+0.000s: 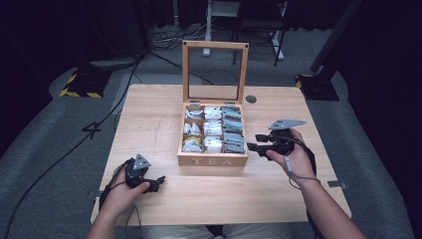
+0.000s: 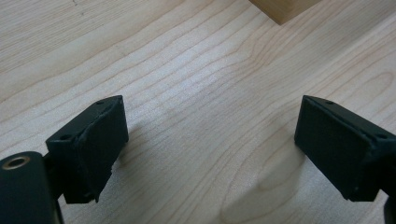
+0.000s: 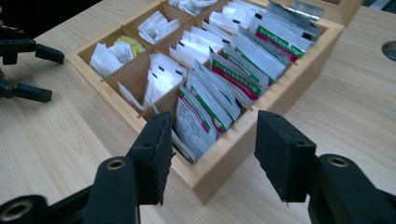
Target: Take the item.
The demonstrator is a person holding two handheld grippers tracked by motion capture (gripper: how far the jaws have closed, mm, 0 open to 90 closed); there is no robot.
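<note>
Tea box is sitting at the centre of the table, lid raised, its sachets overlapping so their print is staying illegible. Right gripper is hovering at the box's right edge, jaws released and grasping nothing. Left gripper, lower left of the high view, is gaping empty over bare wood, its jaws cut off by the frame's bottom.

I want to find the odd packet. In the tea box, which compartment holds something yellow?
The front-left compartment of the tea box, nearest the left gripper: a yellow packet lies there among white ones. The other compartments show white or green-striped packets.
</note>
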